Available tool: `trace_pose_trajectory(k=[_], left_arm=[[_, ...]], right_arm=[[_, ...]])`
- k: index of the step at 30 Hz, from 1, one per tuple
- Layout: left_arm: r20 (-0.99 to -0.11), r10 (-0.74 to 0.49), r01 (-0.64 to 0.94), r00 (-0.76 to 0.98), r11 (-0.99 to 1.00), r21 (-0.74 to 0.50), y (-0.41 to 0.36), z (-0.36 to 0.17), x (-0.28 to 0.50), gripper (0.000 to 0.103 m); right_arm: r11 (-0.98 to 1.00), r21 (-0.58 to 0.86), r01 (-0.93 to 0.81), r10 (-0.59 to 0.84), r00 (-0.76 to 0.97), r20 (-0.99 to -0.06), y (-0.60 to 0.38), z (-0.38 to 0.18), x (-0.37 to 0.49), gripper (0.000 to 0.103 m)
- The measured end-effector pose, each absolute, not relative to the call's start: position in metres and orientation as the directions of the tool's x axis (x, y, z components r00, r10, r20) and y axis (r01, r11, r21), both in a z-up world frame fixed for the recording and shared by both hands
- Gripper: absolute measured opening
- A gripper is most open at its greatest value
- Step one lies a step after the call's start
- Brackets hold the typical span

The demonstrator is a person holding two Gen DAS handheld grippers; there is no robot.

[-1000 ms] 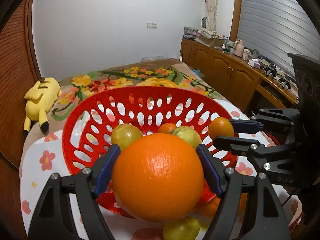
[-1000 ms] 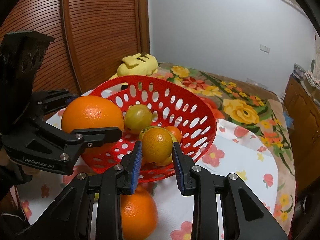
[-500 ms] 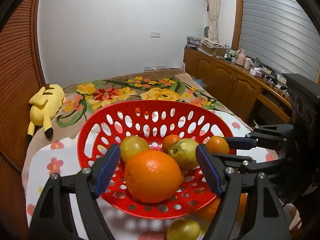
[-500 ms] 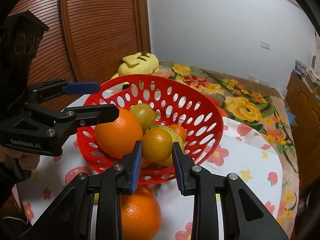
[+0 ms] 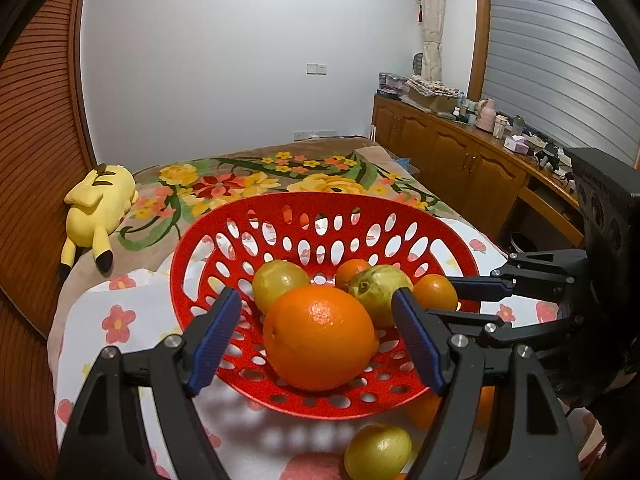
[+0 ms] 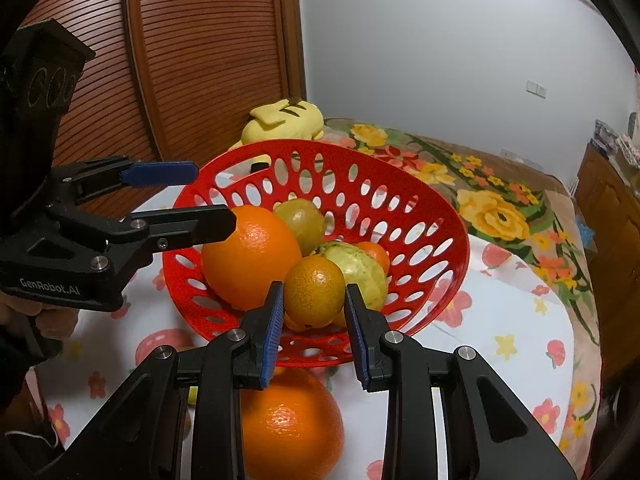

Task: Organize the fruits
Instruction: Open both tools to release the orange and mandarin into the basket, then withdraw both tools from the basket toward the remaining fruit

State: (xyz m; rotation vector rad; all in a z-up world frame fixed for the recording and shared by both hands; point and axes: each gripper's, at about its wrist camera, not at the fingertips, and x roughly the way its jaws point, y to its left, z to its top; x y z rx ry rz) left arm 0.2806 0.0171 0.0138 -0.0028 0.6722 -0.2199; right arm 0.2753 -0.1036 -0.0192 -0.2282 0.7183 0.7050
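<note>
Right gripper (image 6: pixel 314 312), lower centre of the right wrist view: its blue pads are clamped on a small orange (image 6: pixel 315 287), held over the near rim of the red basket (image 6: pixel 440 216). Left gripper (image 5: pixel 318 330), lower centre of the left wrist view: its jaws stand apart and hold nothing, and the large orange (image 5: pixel 320 338) lies in the basket beyond the pads, touching neither.

The basket, a shallow red plastic bowl pierced with oval holes, sits at mid-frame on a white cloth with red flowers (image 5: pixel 116 320). Inside lie the large orange, a yellow-green round fruit (image 5: pixel 280 285), a pale green guava-like fruit (image 5: pixel 380 292) and another small orange (image 5: pixel 352 272) behind them.

Judged progress: well along but unfinished. The gripped small orange is not yet released. A second large orange (image 6: pixel 290 420) remains on the cloth at the bottom of the right wrist view, and a yellow-green fruit (image 5: pixel 378 452) lies outside the basket at the bottom of the left wrist view.
</note>
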Motion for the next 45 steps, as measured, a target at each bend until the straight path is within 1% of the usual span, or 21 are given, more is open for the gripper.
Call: trace_pose_trajectory(k=[13,20,22,23,24,26,35,41,45], left_arm=[[-0.623,-0.195,0.181,0.757,0.980,-0.087,0.030,0.005,0.264,0.078],[-0.619,-0.195,0.175,0.761,0.980,-0.093,0.035,0.005,0.252,0.078],[-0.618,-0.198,0.175,0.761,0.980,-0.098,0.036,0.004,0.246,0.078],[-0.619,-0.199,0.175,0.760,0.979,-0.100,0.037,0.003,0.243,0.078],[-0.619,-0.199,0.175,0.760,0.979,-0.100,0.037,0.002,0.241,0.078],[-0.619,-0.200,0.175,0.759,0.979,-0.102,0.038,0.001,0.237,0.078],[-0.609,-0.195,0.181,0.769,0.980,-0.085,0.032,0.000,0.198,0.078],[-0.610,-0.194,0.194,0.768,0.979,-0.068,0.022,-0.006,0.176,0.079],[-0.625,-0.212,0.204,0.752,0.975,-0.086,0.018,-0.016,0.169,0.079]], right_arm=[[0.745,0.048,-0.665,0.518,0.533,-0.669,-0.094,-0.020,0.270,0.030],[0.764,0.072,-0.642,0.522,0.548,-0.654,-0.102,-0.015,0.263,0.038],[0.773,0.080,-0.629,0.522,0.559,-0.644,-0.109,-0.012,0.256,0.039],[0.777,0.082,-0.624,0.521,0.565,-0.640,-0.112,-0.011,0.252,0.042],[0.783,0.081,-0.616,0.516,0.572,-0.637,-0.115,-0.009,0.247,0.048],[0.798,0.072,-0.598,0.500,0.592,-0.632,-0.122,-0.007,0.237,0.052],[0.836,0.065,-0.545,0.462,0.634,-0.620,-0.149,-0.009,0.195,0.056],[0.857,0.097,-0.506,0.444,0.630,-0.637,-0.169,-0.027,0.176,0.056],[0.868,0.113,-0.483,0.431,0.620,-0.655,-0.179,-0.041,0.171,0.056]])
